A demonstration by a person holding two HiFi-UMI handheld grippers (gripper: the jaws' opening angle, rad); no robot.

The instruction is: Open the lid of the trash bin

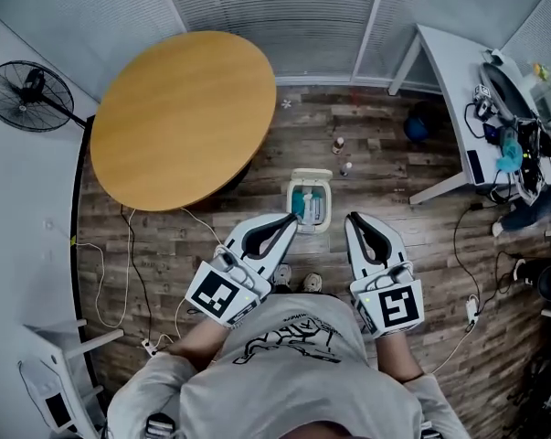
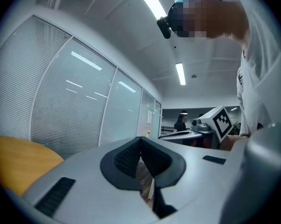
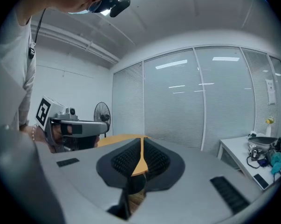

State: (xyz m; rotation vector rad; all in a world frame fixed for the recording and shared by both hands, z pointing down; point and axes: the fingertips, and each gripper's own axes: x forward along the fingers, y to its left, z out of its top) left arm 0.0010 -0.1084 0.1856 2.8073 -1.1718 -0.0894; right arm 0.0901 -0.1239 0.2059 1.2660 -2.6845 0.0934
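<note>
Trash bin (image 1: 313, 176) stands on wood floor (image 1: 385, 199) right in front of the person, btwn round table (image 1: 184, 117) and white desk (image 1: 458, 71). Teal shows inside from above; lid position can't be made out. Left gripper (image 1: 291, 219): jaws closed, nothing btwn them, tip at bin's left edge, contact unclear. Right gripper (image 1: 351, 218): jaws closed too, empty, tip just beside bin's right side, not touching.
</note>
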